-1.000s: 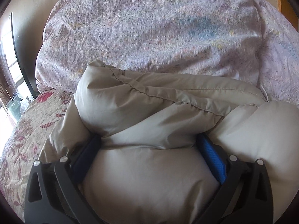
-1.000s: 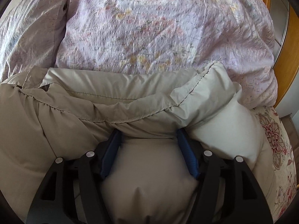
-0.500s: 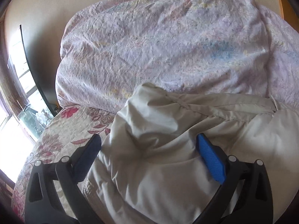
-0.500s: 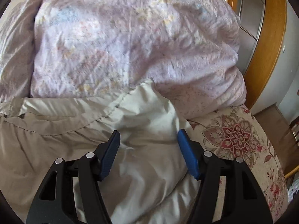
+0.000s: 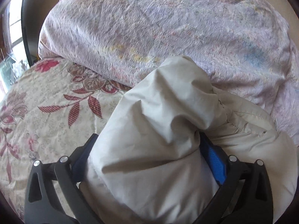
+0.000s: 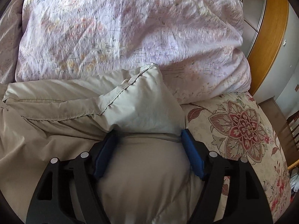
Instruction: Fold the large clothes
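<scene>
The beige padded jacket (image 5: pixel 158 149) is lying bunched on the floral bed cover (image 5: pixel 46 112), its far edge against the lilac duvet (image 5: pixel 158 22). Left tongs (image 5: pixel 147 160) are clamping a puffy fold; right tongs (image 6: pixel 147 153) are opening around another bulge. It is looking light, soft and slippery, so stitched seams are probably offering the surest hold.

Beige padded garment (image 5: pixel 158 123): smooth matt cloth, stitched seams. Lilac duvet (image 5: pixel 168 28): crinkled cloth. Floral bedspread (image 6: pixel 233 127): quilted matt. Wardrobe (image 6: pixel 267 43): glossy wood.
</scene>
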`<state>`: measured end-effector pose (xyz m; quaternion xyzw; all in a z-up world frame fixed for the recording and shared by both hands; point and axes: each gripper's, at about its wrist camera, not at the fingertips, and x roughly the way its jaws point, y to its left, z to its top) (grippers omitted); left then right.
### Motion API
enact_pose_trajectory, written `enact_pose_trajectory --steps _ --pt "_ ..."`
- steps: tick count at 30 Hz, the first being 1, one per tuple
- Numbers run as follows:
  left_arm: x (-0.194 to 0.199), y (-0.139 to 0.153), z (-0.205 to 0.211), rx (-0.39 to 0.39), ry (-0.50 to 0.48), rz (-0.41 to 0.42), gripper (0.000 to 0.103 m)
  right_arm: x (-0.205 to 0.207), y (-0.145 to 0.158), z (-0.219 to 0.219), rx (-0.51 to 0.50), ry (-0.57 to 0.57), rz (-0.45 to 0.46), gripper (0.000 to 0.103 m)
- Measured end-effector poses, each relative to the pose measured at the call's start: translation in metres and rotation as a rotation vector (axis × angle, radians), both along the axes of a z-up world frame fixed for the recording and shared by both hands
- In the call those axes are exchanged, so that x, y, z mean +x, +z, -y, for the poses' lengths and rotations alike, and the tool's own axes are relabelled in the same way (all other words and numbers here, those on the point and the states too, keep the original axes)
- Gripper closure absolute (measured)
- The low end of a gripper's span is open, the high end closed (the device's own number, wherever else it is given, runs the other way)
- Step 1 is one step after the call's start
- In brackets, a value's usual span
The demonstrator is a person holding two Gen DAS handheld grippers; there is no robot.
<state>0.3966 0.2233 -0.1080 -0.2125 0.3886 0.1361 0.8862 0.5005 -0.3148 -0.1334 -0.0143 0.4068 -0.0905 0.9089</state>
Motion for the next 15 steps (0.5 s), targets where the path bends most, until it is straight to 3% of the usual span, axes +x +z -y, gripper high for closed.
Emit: enact_pose_trajectory --steps 5,8,10,12,15 --pt "-0.008 0.001 -0.010 -0.064 0.002 0.028 0.002 -0.001 0.000 0.018 0.058 -0.006 0.005 0.027" --pt "-0.039 0.010 -0.029 -0.146 0.031 0.067 0.002 -0.027 0.018 0.034 0.138 -0.026 0.063 0.027" --pt "-0.064 0.018 -0.045 -0.156 0.066 0.074 0.003 -0.053 0.031 0.055 0.235 -0.075 0.102 0.027" --pt "-0.090 0.025 -0.061 -0.164 0.088 0.074 0.003 -0.082 0.039 0.081 0.404 -0.102 0.116 0.027" --pt "-0.138 0.032 -0.065 -0.235 0.092 0.103 0.003 -0.123 0.037 0.106 0.601 -0.149 0.065 0.027"
